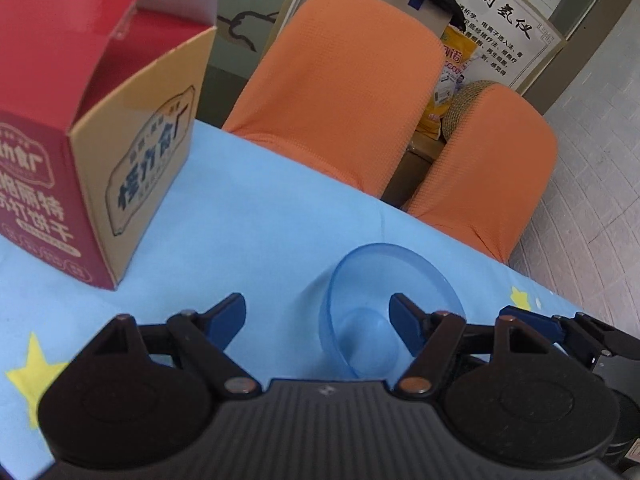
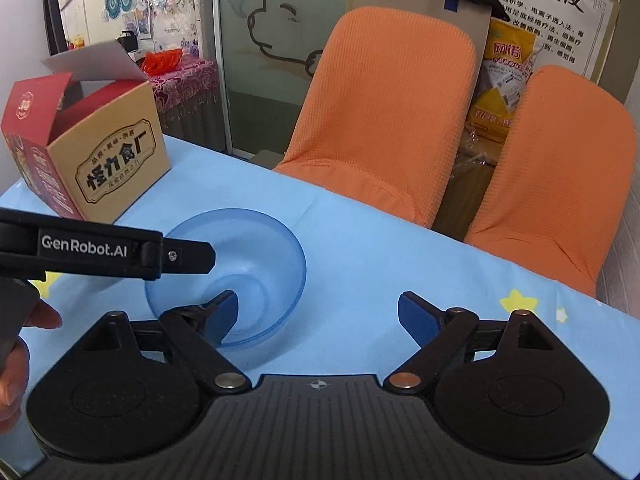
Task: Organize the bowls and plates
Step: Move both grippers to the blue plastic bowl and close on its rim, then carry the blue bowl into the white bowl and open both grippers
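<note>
**Blue bowl upright on the table, both grippers spread above it**

1 translucent blue plastic bowl (image 2: 240,264) sits on the light blue tablecloth (image 2: 380,248), mouth facing up. It is round, so it has no long axis; its smooth wall curves down to a small circular base, and the cloth shows faintly through it. The rim reads as an ellipse in both views because the cameras look down at a slant.

The left gripper (image 1: 318,316) has its 2 blue-padded fingers spread apart. The bowl (image 1: 384,304) lies under the right-hand finger (image 1: 404,320), whose tip overlaps the bowl's mouth; whether the pad touches the wall is hard to judge through the plastic. Nothing is clamped between the fingers.

The right gripper (image 2: 320,312) is likewise spread wide with only cloth between its fingers. Its left-hand finger (image 2: 224,312) overlaps the near rim of the bowl without gripping it. The left gripper's black arm crosses this view from the left, its tip over the bowl's far rim, and a hand (image 2: 20,360) shows at the lower left edge.

The cloth is matte with yellow stars (image 2: 516,300). An open red and tan cardboard box (image 2: 104,168) stands at the far left of the table. 2 chairs in orange waffle-textured covers (image 2: 384,112) stand behind the table.
</note>
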The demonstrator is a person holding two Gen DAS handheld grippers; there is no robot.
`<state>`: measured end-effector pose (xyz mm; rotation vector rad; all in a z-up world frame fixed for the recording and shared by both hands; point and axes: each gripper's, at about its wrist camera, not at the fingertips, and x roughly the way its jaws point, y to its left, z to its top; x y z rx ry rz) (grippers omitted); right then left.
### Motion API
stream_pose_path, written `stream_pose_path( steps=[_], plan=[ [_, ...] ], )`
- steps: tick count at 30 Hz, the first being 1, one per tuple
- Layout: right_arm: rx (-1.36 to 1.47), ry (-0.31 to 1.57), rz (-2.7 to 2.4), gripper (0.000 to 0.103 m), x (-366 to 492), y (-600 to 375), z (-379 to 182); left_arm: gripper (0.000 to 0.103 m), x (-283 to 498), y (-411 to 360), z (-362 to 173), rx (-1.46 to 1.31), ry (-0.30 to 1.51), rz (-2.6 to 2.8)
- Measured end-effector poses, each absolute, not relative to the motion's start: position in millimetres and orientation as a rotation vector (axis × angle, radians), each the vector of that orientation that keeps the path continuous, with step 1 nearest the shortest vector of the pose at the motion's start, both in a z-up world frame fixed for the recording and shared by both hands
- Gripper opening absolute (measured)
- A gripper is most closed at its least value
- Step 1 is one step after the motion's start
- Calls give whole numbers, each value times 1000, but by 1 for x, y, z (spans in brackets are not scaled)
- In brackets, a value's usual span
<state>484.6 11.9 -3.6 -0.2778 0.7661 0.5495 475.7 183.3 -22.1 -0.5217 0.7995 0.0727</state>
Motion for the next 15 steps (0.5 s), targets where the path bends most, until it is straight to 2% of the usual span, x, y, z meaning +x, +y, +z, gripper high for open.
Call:
stream_pose_path(
  steps=[5, 7, 9, 10, 11, 12, 13, 15],
  plan=[
    [-278, 794, 568, 103, 494, 23, -16, 68, 483, 174, -24, -462, 793, 68],
    [-265, 816, 589, 103, 495, 25, -20, 54, 484, 171, -25, -435, 793, 43],
    [-231, 816, 616, 88, 492, 25, -18, 40, 481, 166, -25, -391, 795, 35],
    [-234, 819, 624, 68, 489, 27, -17, 37, 479, 165, -25, -385, 792, 29],
    [-249, 818, 630, 61, 485, 29, -16, 30, 477, 166, -26, -408, 799, 13],
    [-267, 814, 624, 60, 480, 33, -15, 22, 475, 166, -25, -423, 804, 3],
    [-278, 812, 623, 57, 476, 33, -14, 19, 472, 165, -25, -436, 810, -10],
    [-283, 815, 621, 55, 468, 32, -11, 19, 464, 161, -21, -425, 812, -5]
  ],
)
